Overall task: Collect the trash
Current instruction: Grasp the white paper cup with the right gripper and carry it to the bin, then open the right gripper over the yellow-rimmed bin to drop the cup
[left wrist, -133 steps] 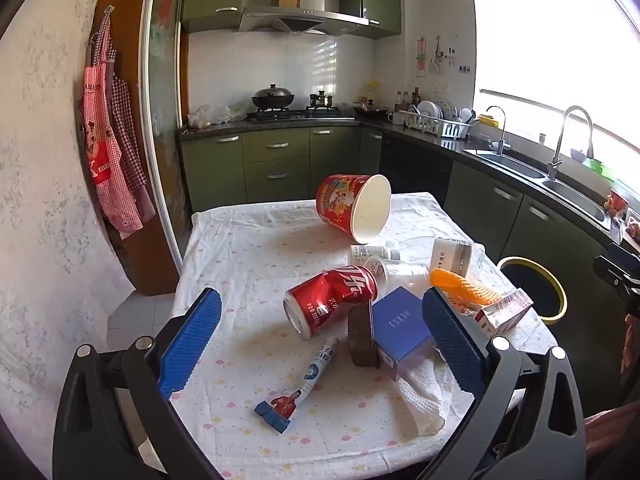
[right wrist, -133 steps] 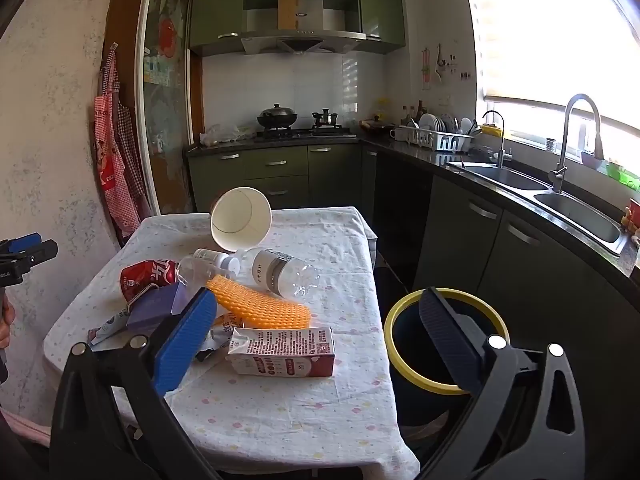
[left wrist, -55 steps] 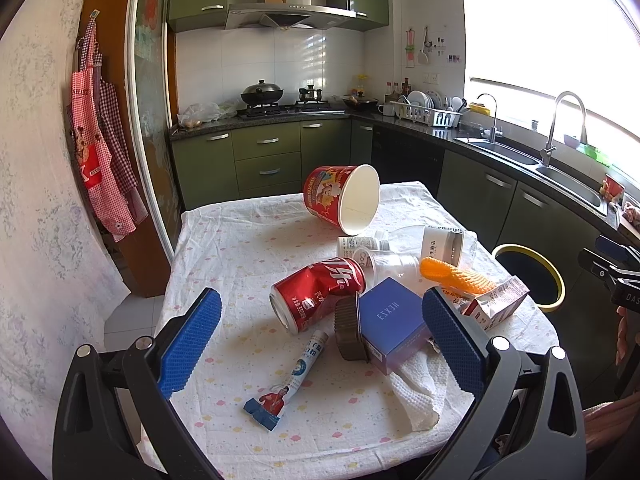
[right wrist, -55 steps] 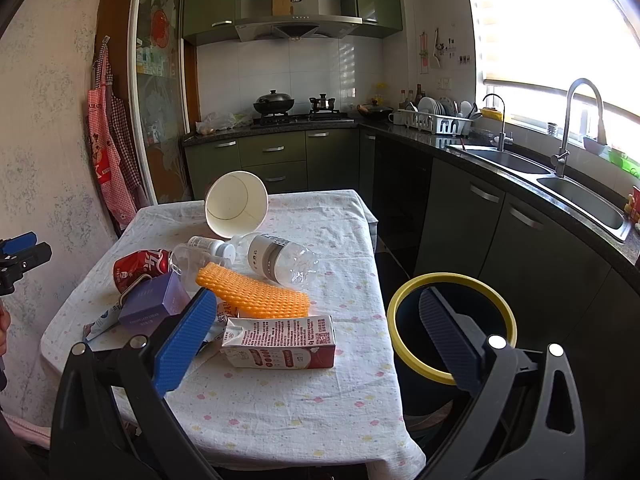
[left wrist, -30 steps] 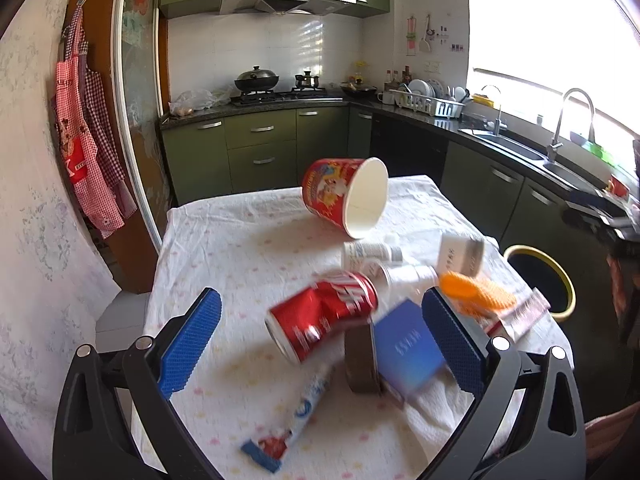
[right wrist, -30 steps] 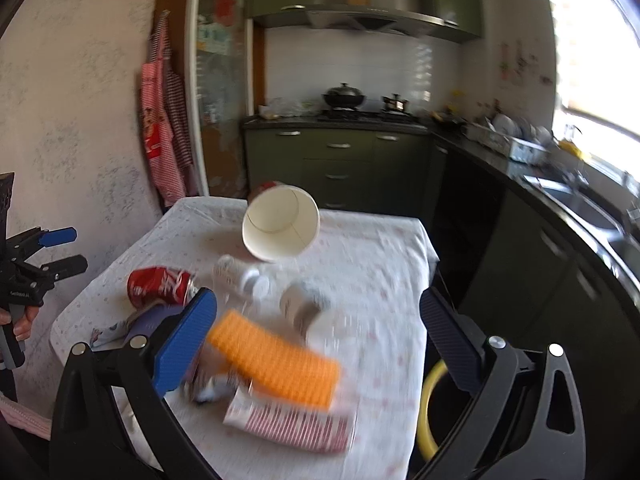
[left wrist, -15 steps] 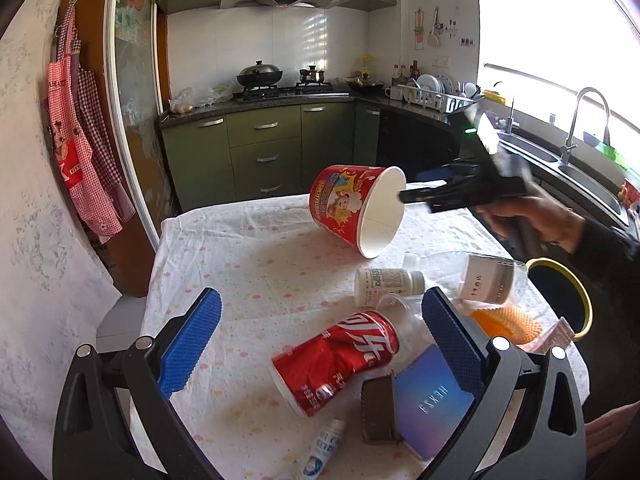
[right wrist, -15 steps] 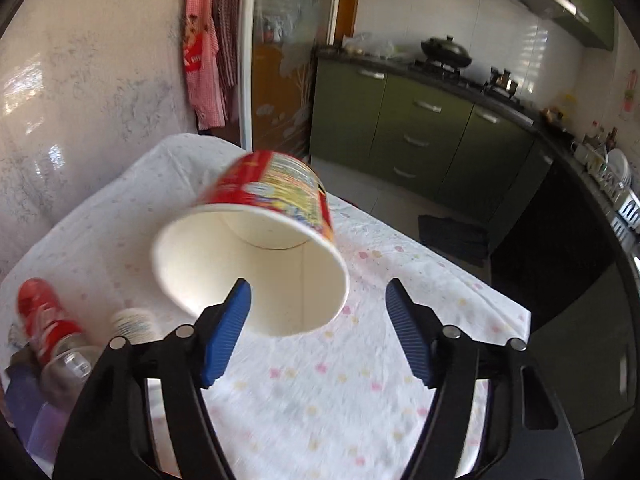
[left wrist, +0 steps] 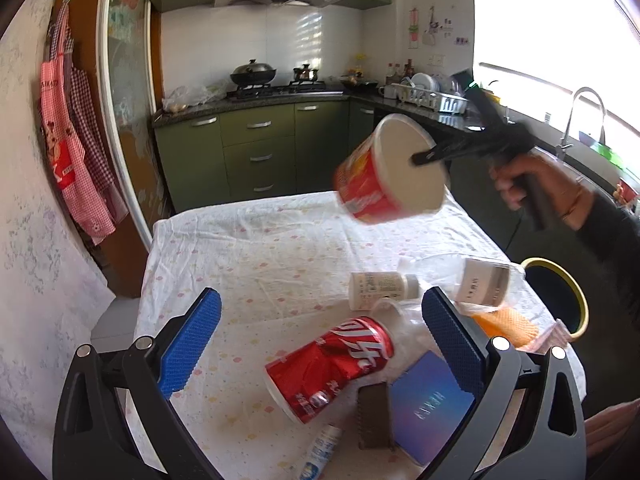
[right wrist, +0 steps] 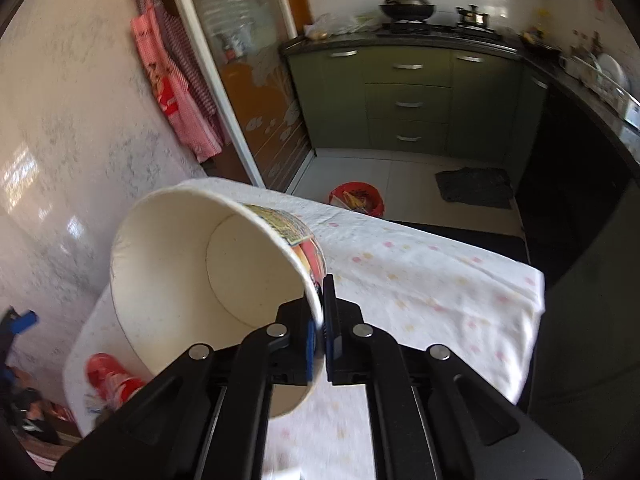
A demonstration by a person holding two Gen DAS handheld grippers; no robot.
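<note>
The red paper bucket (left wrist: 370, 188) is showing a white inside; the tablecloth (left wrist: 260, 248) is displaying pastel dots on white; the crushed can (left wrist: 330, 366) is gleaming red.

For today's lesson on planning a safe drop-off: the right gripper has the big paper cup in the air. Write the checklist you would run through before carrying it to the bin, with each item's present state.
1. Grip on the paper cup: the right gripper is shut on its rim wall, one pad inside, one outside. Ok.
2. Cup lifted off the table: ok, in the left wrist view it hangs above the cloth.
3. Cup empty: ok, its white inside shows nothing.
4. Bin open: its yellow rim shows beside the table; how full it is, cannot tell.
5. Left gripper out of the way: ok, open, holding nothing, over the red can.
</note>
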